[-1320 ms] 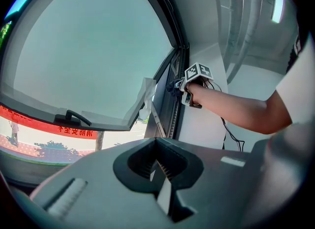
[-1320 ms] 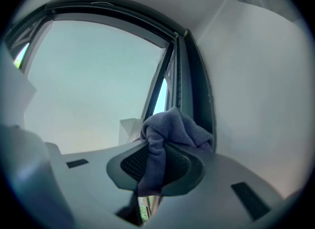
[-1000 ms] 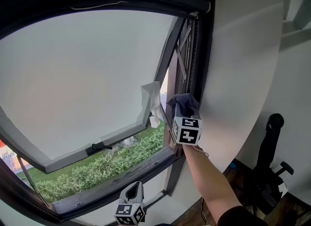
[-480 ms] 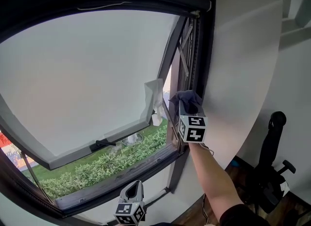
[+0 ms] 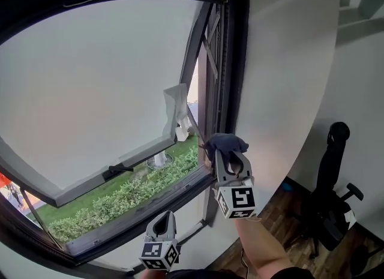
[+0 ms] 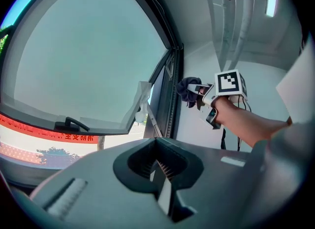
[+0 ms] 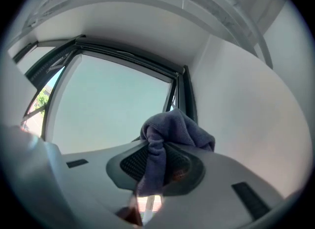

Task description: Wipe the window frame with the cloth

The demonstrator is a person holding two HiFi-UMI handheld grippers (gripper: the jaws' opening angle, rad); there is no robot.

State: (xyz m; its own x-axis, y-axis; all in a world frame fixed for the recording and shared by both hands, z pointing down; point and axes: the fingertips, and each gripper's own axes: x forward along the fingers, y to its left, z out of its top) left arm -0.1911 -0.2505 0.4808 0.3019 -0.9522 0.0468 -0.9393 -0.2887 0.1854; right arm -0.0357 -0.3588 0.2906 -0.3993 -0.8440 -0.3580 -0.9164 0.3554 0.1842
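Nearest, the left gripper (image 5: 163,225) hangs low, its jaws together and empty, out of the way. Beyond it, the right gripper (image 5: 230,160) clamps a bunched purple cloth (image 5: 225,143), held against the dark window frame (image 5: 224,74) near its lower right corner, apparently for wiping.

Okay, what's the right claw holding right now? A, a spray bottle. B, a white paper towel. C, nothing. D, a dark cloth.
D: the right claw is clamped on a bunched dark cloth, seen in its own view.
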